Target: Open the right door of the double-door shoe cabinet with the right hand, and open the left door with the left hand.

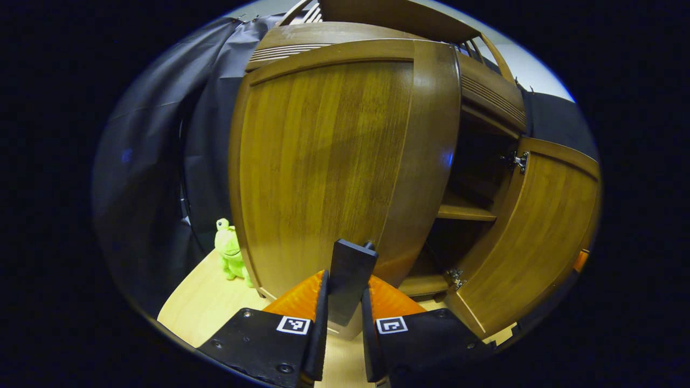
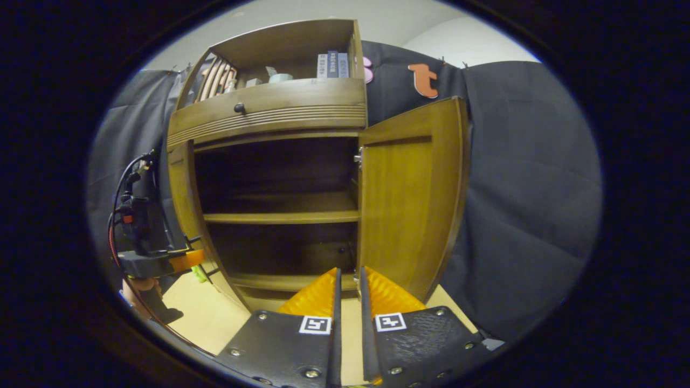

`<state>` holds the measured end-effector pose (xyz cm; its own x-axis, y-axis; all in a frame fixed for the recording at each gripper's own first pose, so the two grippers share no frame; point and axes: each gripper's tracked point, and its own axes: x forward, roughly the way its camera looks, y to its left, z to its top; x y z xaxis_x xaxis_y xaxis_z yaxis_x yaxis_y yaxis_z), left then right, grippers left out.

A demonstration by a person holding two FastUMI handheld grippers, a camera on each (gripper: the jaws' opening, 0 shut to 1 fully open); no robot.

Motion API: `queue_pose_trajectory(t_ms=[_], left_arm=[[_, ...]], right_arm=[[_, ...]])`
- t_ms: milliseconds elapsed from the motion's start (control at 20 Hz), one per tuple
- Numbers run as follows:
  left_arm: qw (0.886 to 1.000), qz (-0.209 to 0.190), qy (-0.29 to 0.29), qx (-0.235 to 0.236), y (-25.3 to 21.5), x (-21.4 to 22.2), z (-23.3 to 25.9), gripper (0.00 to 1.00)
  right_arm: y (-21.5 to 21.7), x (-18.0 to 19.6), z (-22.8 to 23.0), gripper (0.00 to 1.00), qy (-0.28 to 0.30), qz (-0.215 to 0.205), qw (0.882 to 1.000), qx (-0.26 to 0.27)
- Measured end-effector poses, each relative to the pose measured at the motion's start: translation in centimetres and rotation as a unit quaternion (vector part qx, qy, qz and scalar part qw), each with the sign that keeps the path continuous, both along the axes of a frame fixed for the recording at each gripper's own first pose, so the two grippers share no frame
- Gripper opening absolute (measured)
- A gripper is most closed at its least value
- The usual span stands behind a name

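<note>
Left hand-held gripper [image 1: 345, 302] has its fingers closed on a dark flat piece that stands up between them, right at the lower free edge of the left door [image 1: 334, 161]; I take that piece for the door's pull, with the knob just peeking behind it, though the left gripper view doesn't settle it. The left door is swung out toward the camera, well off the cabinet front, with the dark inside and a shelf [image 1: 466, 213] showing past its edge. So the left door is opening, judged partway to mostly done.

Right hand-held gripper [image 2: 349, 293] holds nothing, fingers nearly together with a thin gap. It sits low in front of the cabinet [image 2: 269, 108], apart from the right door [image 2: 412, 199], which stands wide open just beyond and to its right. The right door looks finished.

Left to do, by my read: swing the left door fully out and let go.

In the right gripper view the other gripper and a hand [image 2: 143, 258] show at the cabinet's left side. A green toy [image 1: 230, 253] sits on the table [image 1: 205, 307] by the cabinet's left corner.
</note>
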<state>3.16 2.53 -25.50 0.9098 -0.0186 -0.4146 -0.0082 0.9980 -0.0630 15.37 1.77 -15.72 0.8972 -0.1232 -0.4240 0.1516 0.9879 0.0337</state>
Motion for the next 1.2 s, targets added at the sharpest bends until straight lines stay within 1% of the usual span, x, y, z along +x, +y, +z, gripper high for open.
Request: queue_pose_trajectory(t_ms=[150,200,250,300,550,700,750,800,850,900,950,1000,1050,1200], left_arm=[[1.0,0.012,0.001,-0.003,1.1,-1.3,0.1,0.31],[1.0,0.014,0.001,-0.001,1.4,-1.7,0.3,0.26],[1.0,0.017,0.001,0.002,1.7,-2.1,0.2,0.26],[1.0,0.019,0.001,0.005,2.1,-2.5,0.3,0.29],[0.999,0.039,0.001,-0.002,4.0,-4.3,0.7,0.27],[0.998,0.055,0.003,-0.004,5.2,-5.3,1.0,0.27],[0.998,0.06,0.004,-0.004,5.6,-5.7,1.1,0.25],[0.998,0.064,0.004,-0.002,5.9,-6.0,1.2,0.19],[0.998,0.068,0.004,0.0,6.3,-6.3,1.2,0.22],[0.997,0.071,0.004,0.004,6.8,-6.5,1.3,0.22],[0.997,0.075,0.004,0.006,7.1,-6.7,1.4,0.17],[0.997,0.08,0.003,0.007,7.2,-6.9,1.5,0.16],[0.996,0.085,0.003,0.007,7.4,-6.9,1.5,0.18],[0.995,0.098,0.001,0.007,7.7,-7.1,1.8,0.16]], right_arm=[[1.6,0.9,-0.4,0.16,0.002,0.026,1.0,0.01],[2.2,1.1,-0.5,0.16,0.001,0.033,0.999,0.014],[2.7,1.4,-0.6,0.16,0.001,0.041,0.999,0.018],[3.2,1.6,-0.7,0.16,0.001,0.047,0.999,0.022],[5.7,2.2,-1.5,0.16,0.005,0.075,0.996,0.04],[6.7,2.4,-1.7,0.16,0.008,0.087,0.995,0.046],[7.0,2.5,-1.8,0.16,0.009,0.09,0.995,0.047],[7.2,2.5,-2.0,0.16,0.01,0.093,0.994,0.05],[7.5,2.5,-2.2,0.16,0.012,0.096,0.994,0.053],[7.8,2.5,-2.3,0.16,0.014,0.099,0.993,0.055],[8.1,2.6,-2.4,0.16,0.016,0.102,0.993,0.058],[8.3,2.4,-2.5,0.16,0.017,0.105,0.993,0.059],[8.6,2.4,-2.6,0.16,0.017,0.108,0.992,0.06],[9.1,2.6,-2.9,0.16,0.021,0.116,0.991,0.062]])
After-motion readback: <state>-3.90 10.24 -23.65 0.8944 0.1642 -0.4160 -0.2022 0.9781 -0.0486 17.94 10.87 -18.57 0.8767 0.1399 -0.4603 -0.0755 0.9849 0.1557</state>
